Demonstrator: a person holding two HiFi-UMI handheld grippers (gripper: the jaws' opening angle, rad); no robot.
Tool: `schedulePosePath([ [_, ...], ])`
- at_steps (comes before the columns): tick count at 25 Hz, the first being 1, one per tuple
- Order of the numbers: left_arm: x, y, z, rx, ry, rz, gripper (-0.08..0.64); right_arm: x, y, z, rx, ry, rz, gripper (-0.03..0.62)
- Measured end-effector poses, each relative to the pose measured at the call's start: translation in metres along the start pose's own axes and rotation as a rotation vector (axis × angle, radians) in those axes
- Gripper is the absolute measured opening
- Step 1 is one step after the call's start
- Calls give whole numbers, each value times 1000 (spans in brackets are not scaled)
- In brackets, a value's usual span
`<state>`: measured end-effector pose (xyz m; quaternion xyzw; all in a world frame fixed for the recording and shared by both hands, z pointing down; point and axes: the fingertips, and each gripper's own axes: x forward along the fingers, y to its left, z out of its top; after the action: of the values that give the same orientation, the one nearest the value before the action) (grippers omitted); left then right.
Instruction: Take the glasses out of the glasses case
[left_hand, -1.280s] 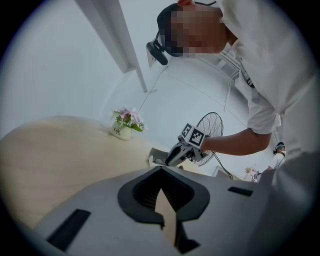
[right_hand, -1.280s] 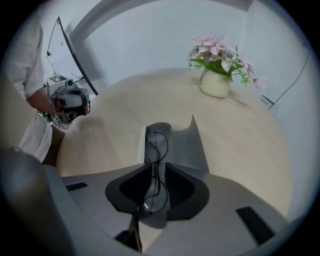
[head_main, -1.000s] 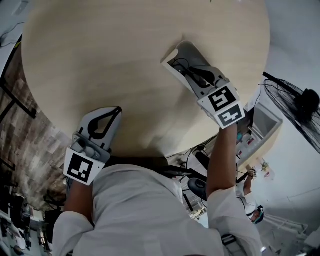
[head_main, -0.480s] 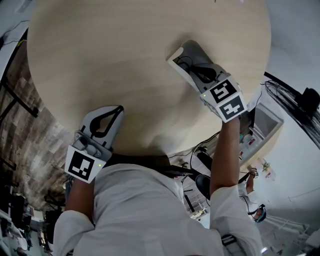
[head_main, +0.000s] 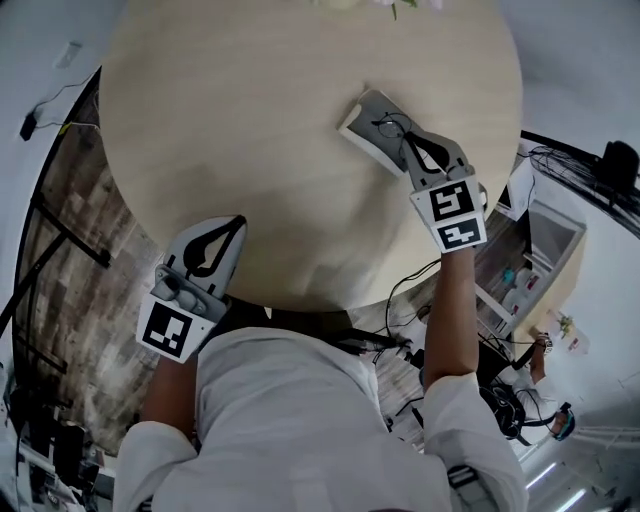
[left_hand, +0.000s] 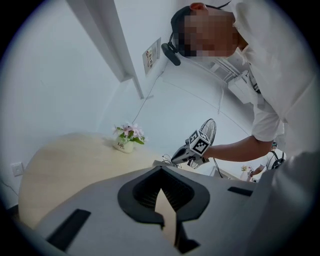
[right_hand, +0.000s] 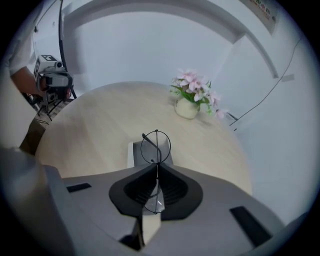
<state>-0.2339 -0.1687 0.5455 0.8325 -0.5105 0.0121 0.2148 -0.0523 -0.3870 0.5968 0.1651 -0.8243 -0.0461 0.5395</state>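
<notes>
A light grey glasses case (head_main: 358, 122) lies open on the round wooden table (head_main: 250, 120), right of centre. My right gripper (head_main: 398, 138) hovers over it, shut on thin black wire-framed glasses (head_main: 390, 126). In the right gripper view one round lens of the glasses (right_hand: 156, 146) sticks out past the fingertips of the right gripper (right_hand: 157, 166), and the other lens sits between the jaws, above the case (right_hand: 131, 154). My left gripper (head_main: 228, 228) rests at the table's near edge, shut and empty; the left gripper (left_hand: 160, 171) shows its tips meeting.
A small white pot of pink flowers (right_hand: 189, 97) stands at the table's far edge, also seen as the flower pot (left_hand: 127, 138). A floor fan (head_main: 618, 160) and cables are beyond the table on the right. A white shelf unit (head_main: 545, 240) stands by the right arm.
The head view has shifted and pulled back a little. My right gripper stays over the case with the glasses in it. The left gripper has not moved.
</notes>
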Motion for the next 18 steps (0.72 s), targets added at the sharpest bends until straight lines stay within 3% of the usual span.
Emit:
schedulePosePath([
  [7, -26, 6, 65, 95, -27, -77, 8, -100, -1, 58, 76, -202, -182, 32],
  [11, -32, -1, 130, 159, -158, -115, 8, -174, 17, 90, 136, -337, -231, 32],
  [18, -36, -34, 203, 269, -228, -194, 8, -300, 31, 103, 259, -560, -397, 32],
])
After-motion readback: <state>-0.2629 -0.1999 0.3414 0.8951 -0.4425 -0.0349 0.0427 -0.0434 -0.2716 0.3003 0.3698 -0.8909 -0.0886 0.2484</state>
